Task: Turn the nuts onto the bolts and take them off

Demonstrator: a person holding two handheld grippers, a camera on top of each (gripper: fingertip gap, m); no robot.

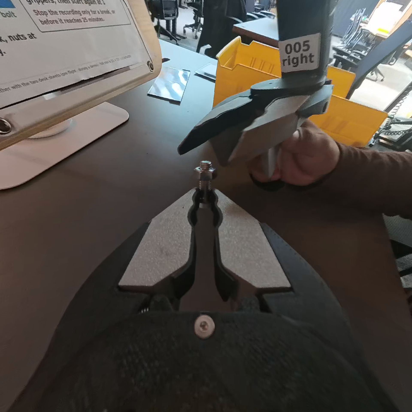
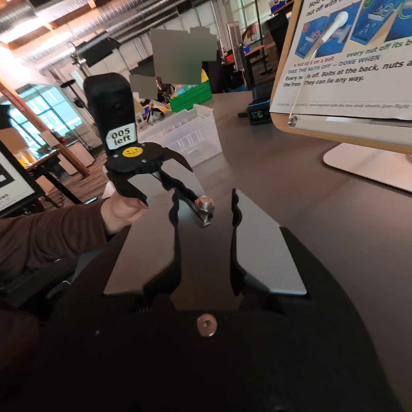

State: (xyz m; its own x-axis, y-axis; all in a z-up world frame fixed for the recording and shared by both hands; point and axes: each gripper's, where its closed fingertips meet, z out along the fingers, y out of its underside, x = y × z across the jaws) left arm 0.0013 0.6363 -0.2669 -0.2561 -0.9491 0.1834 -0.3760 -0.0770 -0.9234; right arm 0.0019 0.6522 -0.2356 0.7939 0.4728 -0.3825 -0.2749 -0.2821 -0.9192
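Note:
My left gripper (image 1: 204, 194) is shut on a steel bolt (image 1: 204, 185) near its head and holds it above the dark table (image 1: 89, 223). The threaded end points away from the left wrist view. A hex nut (image 1: 204, 172) sits on the thread close to the tip. My right gripper (image 2: 204, 197) is open, its two fingers on either side of the nut (image 2: 204, 205) without touching it. In the left wrist view the right gripper (image 1: 202, 158) hangs just above the bolt tip. The right wrist view shows the left gripper (image 2: 200, 217) clamping the bolt (image 2: 207, 220).
A sign board (image 1: 66, 55) on a white stand (image 1: 55, 142) stands at the table's far side. A yellow bin (image 1: 245, 73) and flat plastic bags (image 1: 171, 84) lie behind the right gripper. A clear bin (image 2: 189, 136), a green bin (image 2: 191, 95) and a small black device (image 2: 259, 112) stand farther off. My left and right fingertips are right by each other.

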